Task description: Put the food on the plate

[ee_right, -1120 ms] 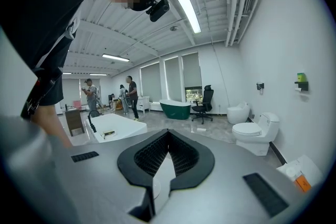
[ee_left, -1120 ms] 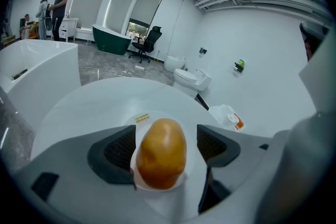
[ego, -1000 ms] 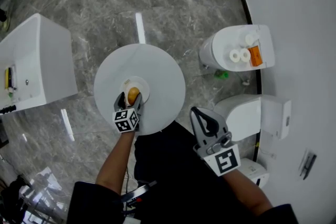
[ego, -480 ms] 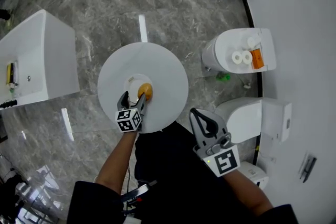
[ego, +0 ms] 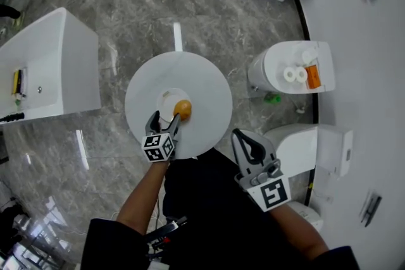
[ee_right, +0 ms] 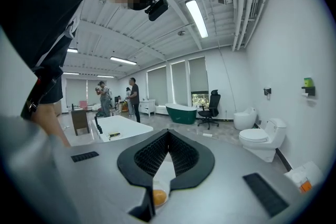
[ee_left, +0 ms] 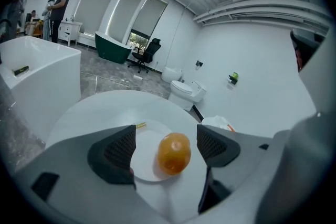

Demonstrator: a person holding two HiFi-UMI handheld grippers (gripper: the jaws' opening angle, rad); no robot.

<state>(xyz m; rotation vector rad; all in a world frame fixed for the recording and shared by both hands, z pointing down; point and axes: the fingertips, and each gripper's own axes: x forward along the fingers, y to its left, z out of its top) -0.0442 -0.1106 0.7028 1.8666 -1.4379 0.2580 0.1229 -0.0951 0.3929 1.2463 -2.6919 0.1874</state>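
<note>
At the middle of the round white table (ego: 209, 76), a small white plate (ego: 166, 100) with the orange food (ego: 182, 109) lying on its right edge. Just near of it, left gripper (ego: 164, 122), jaws spread wide, food just past their tips, untouched. Off to the right, clear of the table, right gripper (ego: 242, 138), jaws pressed together, empty.

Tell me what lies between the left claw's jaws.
The orange food, at the plate's edge; the left claw is open, clear of it. Left gripper view shows it.
</note>
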